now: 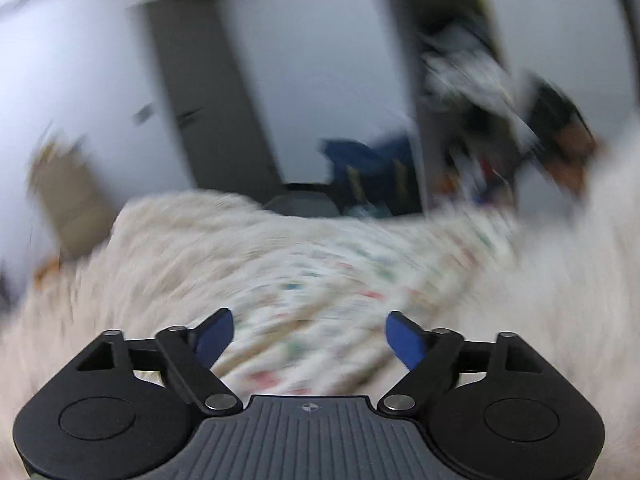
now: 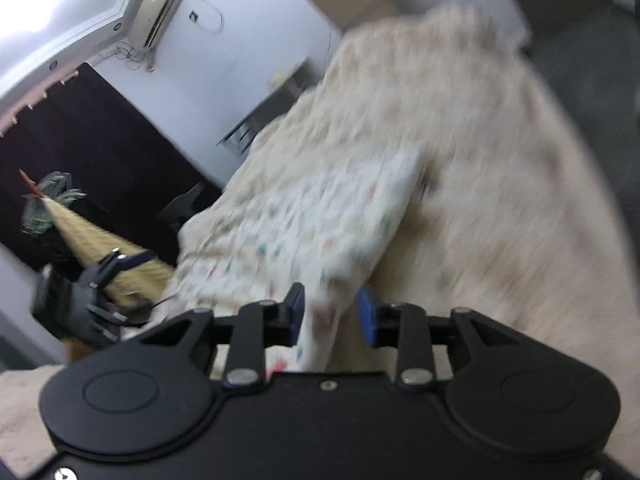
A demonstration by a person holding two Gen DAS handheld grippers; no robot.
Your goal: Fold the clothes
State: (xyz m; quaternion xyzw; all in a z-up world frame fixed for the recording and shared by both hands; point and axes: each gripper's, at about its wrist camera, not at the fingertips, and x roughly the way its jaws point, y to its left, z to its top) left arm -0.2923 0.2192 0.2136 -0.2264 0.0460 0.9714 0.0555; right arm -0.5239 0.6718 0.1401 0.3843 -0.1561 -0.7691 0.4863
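white printed garment (image 2: 320,216), rumpled, blurred

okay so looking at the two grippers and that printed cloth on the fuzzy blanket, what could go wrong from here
1. The right gripper has a strip of the printed cloth between parted pads; it may slip out.
2. The left gripper is open and empty above the cloth, so one side is unsupported and the fold could skew.
3. Both views are blurred; fast motion could bunch the cloth on the blanket.
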